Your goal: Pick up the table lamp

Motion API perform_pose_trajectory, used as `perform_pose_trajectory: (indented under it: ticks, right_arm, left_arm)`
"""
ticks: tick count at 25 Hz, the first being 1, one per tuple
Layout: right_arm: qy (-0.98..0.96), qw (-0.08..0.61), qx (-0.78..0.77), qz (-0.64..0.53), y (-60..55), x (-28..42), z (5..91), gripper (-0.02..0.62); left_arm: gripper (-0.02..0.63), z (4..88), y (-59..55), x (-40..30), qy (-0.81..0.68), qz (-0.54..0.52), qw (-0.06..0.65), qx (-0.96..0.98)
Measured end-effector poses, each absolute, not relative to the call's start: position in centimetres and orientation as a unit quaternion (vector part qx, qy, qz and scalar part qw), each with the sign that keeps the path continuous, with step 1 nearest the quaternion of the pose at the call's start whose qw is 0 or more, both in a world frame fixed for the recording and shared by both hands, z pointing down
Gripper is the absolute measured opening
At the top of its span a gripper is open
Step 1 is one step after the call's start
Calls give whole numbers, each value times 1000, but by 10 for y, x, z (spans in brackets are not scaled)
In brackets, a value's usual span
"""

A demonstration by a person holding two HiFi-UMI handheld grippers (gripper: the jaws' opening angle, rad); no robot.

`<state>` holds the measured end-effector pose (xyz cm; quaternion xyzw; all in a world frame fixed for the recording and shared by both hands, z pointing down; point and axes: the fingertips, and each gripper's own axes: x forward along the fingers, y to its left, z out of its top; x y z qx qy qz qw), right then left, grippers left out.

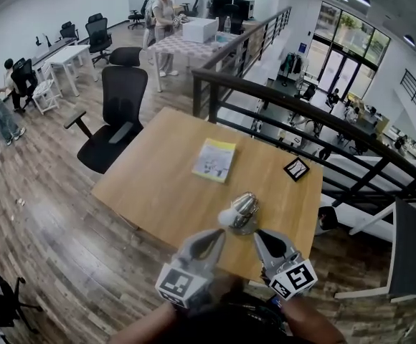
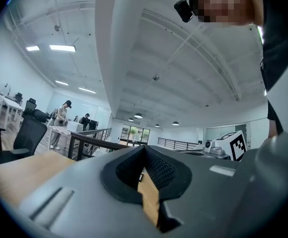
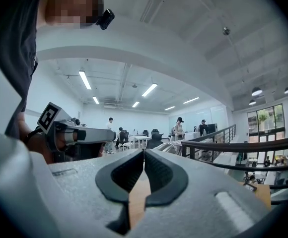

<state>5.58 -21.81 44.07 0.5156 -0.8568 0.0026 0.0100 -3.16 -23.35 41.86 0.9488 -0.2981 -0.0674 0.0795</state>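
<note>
The table lamp (image 1: 240, 212), a small silver and white object, sits on the wooden table (image 1: 158, 185) close to its near edge. Both grippers hover just short of it, pointing level. My left gripper (image 1: 216, 236) is at the lamp's near left and my right gripper (image 1: 260, 236) at its near right; neither touches it. In the left gripper view the left gripper (image 2: 144, 148) has its jaws together with nothing between them. The right gripper (image 3: 143, 151) is likewise shut and empty in its own view. The lamp itself is hidden behind the jaws in both gripper views.
A yellow-green booklet (image 1: 214, 160) and a small black card (image 1: 296, 168) lie further back on the table. A black office chair (image 1: 118, 113) stands at the table's left. A dark railing (image 1: 315, 113) runs behind and to the right. People stand far off.
</note>
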Motion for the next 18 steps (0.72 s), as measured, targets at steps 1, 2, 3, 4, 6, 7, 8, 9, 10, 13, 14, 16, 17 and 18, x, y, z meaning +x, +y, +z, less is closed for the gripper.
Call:
perform_pose_trajectory:
  ticks: [1, 2, 3, 4, 6, 7, 8, 9, 10, 13, 14, 16, 17, 18]
  right_arm:
    - [-857, 11, 515, 1, -220, 59, 442, 10]
    - [-858, 13, 514, 2, -222, 62, 443, 14]
    - [-858, 16, 514, 4, -224, 65, 446, 15]
    - [-858, 20, 513, 6, -227, 68, 448, 21]
    - [-858, 29, 513, 4, -234, 76, 453, 29]
    - [-858, 33, 512, 3, -238, 80, 456, 33]
    - [-859, 36, 511, 3, -242, 85, 458, 38]
    - [-859, 37, 510, 6, -247, 89, 461, 42]
    - [-860, 38, 509, 9, -252, 94, 465, 50]
    - [-863, 43, 502, 20, -266, 105, 474, 70]
    - [-865, 47, 500, 20, -271, 108, 477, 78]
    - [-869, 54, 492, 20, -279, 114, 484, 90]
    - [-871, 57, 488, 21, -283, 117, 487, 95]
    - [-873, 60, 483, 22, -287, 119, 492, 101]
  left_arm:
    - [2, 419, -235, -30, -300, -66, 82, 948]
    - [2, 421, -237, -29, -302, -65, 83, 947]
    - [2, 423, -239, -29, -306, -65, 84, 946]
    - [2, 425, -242, -28, -309, -64, 86, 945]
    - [2, 427, -248, -27, -317, -61, 90, 942]
    - [2, 427, -251, -27, -320, -59, 92, 941]
    - [2, 427, -254, -26, -325, -57, 95, 939]
    - [2, 427, -257, -25, -330, -55, 99, 937]
    - [2, 427, -260, -24, -335, -53, 105, 935]
    - [2, 432, -269, -23, -351, -46, 111, 929]
    - [2, 436, -273, -24, -358, -47, 108, 926]
    - [2, 442, -281, -28, -375, -48, 104, 920]
    - [2, 444, -284, -30, -383, -46, 107, 916]
    - [2, 445, -286, -31, -391, -42, 111, 913]
